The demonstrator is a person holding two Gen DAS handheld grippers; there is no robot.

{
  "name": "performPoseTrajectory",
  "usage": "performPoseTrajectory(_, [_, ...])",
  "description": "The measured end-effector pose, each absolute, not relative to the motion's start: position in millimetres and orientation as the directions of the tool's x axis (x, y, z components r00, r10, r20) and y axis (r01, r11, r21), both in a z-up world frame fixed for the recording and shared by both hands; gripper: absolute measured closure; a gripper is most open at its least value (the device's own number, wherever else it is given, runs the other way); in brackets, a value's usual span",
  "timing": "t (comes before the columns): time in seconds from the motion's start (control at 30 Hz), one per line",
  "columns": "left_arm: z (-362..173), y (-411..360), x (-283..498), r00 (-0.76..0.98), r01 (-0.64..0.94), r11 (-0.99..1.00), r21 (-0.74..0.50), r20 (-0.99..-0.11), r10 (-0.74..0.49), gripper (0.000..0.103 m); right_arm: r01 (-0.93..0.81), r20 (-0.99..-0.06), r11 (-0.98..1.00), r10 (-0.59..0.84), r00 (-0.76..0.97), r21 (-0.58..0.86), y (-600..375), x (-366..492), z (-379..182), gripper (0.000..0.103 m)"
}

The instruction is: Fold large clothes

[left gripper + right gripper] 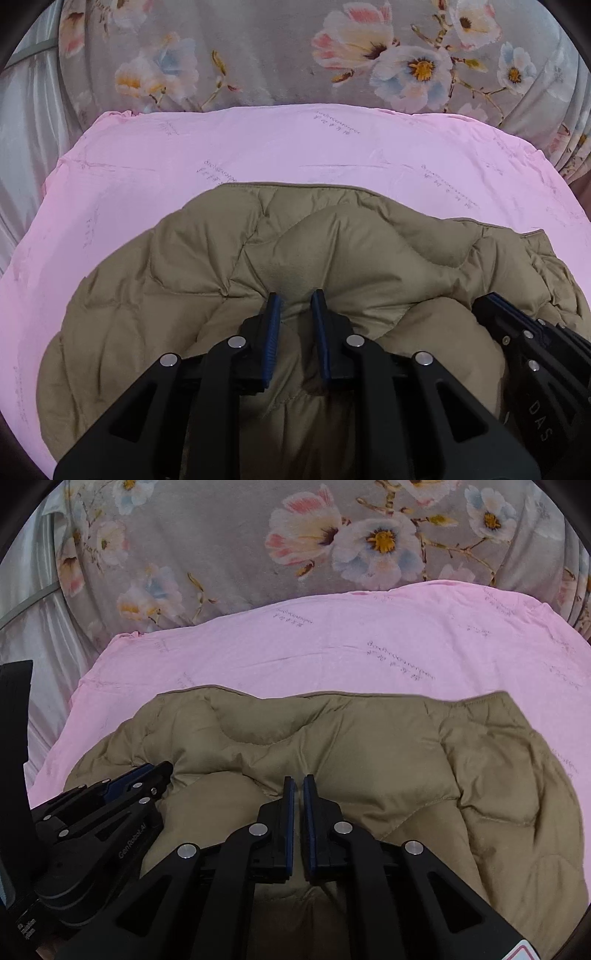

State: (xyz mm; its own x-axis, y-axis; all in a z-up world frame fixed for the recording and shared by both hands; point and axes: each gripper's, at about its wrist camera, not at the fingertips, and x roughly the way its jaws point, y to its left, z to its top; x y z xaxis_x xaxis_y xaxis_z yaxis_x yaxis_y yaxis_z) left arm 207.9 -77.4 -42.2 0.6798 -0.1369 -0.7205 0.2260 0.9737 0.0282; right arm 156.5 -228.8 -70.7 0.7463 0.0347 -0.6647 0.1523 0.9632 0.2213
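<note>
Folding is judged partly done: the jacket [332,258] is seen bunched into a compact, puffy heap on the pink sheet [147,177], with one layer already doubled over itself. A fold of padding is pinched between the narrowly parted fingers of the left gripper [295,301]. The right gripper [299,786], just beside it, is nearly closed, seemingly on a ridge of fabric, though this cannot be told for certain. Flattening and a final squaring of the edges are judged to remain.
</note>
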Motion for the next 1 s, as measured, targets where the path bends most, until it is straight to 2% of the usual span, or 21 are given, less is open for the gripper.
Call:
performPoseTrajectory(0.2, [-54,-84,203,0.710,0.214,0.973,0.081,-0.697,-0.098,0.086,0.155,-0.670,0.964,0.031,0.742,0.217,-226,159,-83,0.098])
performPoseTrajectory(0.77, [-62,-90,203,0.722,0.205,0.972,0.115,-0.688,-0.071,0.086,0.177,-0.679,0.974,-0.037,0.733,0.138,-216,162,-91,0.098])
performPoseTrajectory(1.0, [-63,-90,203,0.725,0.204,0.972,0.120,-0.686,-0.067,0.086,0.177,-0.678,0.973,-0.031,0.734,0.148,-217,163,-93,0.098])
